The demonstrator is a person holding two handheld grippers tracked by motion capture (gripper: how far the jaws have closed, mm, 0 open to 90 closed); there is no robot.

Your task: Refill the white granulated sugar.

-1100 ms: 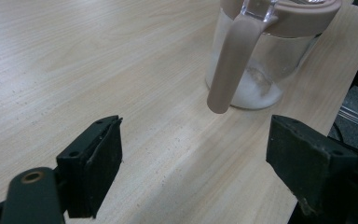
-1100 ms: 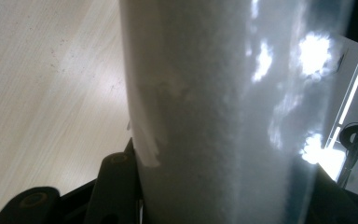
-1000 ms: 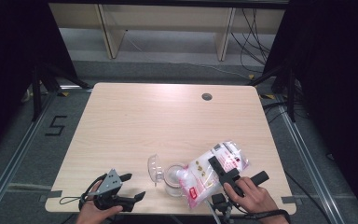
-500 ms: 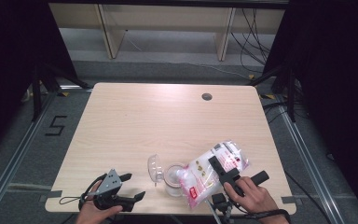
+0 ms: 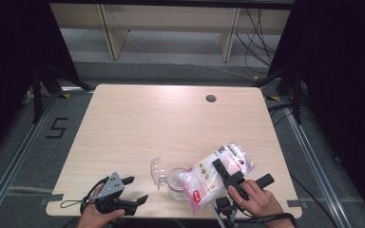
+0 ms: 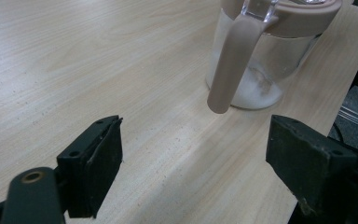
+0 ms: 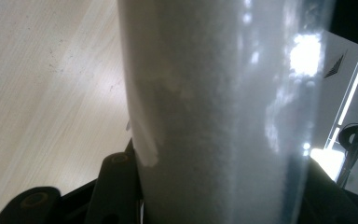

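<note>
- The right gripper (image 5: 229, 176) has its jaws pinching a clear plastic bag of white granules (image 5: 215, 173), probably sugar or salt. In the right gripper view the bag (image 7: 223, 112) stands between the two black jaws and both press against its sides.
- The bag is tilted, its lower end leaning over the mouth of a small glass jar (image 5: 175, 180) that stands near the front edge of the table (image 5: 171, 118), between the two hands.
- The jar's clear hinged lid (image 5: 157, 171) stands flipped open on the side toward the left gripper, so the mouth is free.
- In the left gripper view the jar (image 6: 256, 60) shows a beige collar and a beige strap handle hanging down its side, with a shallow layer of white granules already at the bottom.
- The left gripper (image 5: 128, 192) rests low on the table, well apart from the jar, with its jaws spread wide and nothing between them. They point toward the jar across bare wood.
- Step in hand, as I judge it: pouring the granules from the bag into the jar. With so little in the jar, the filling looks to be at an early stage.
- The next move calls for a steady hold on the bag, with its opening kept over the jar's mouth while the tilt is raised gently.
- The jar is light and unheld, so the bag's weight could nudge it. The left gripper could brace it by the handle or collar.
</note>
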